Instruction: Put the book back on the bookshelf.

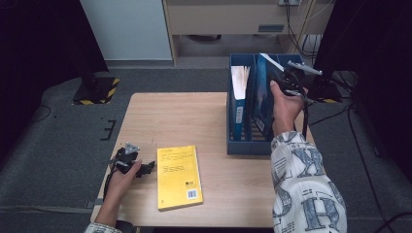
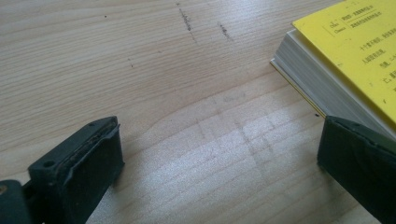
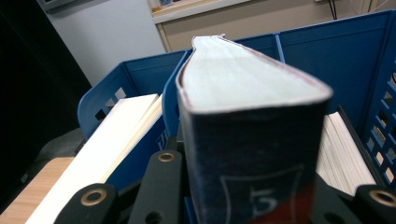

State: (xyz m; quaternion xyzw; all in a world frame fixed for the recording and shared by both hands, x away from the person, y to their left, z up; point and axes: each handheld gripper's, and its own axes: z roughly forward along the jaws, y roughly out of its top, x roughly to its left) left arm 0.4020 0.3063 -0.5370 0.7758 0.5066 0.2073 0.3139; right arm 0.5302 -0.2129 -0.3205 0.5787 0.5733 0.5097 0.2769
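The right gripper [image 1: 290,80] has its jaws clamped on the spine end of a thick dark blue book [image 3: 243,154], which hangs tilted over the middle slot of the blue file rack [image 1: 243,145] at the counter's far right; it is partly in but not yet seated. The left gripper [image 1: 133,162] rests on the counter [image 1: 170,116] with its jaws wide apart and nothing between them, just beside the yellow book [image 1: 178,176] lying flat near the front edge. My guess: one book is being filed and the yellow one is left to do. The right gripper view shows pages of two books already standing on either side; the left gripper view shows the yellow book's page edge [image 2: 303,79] close to one jaw
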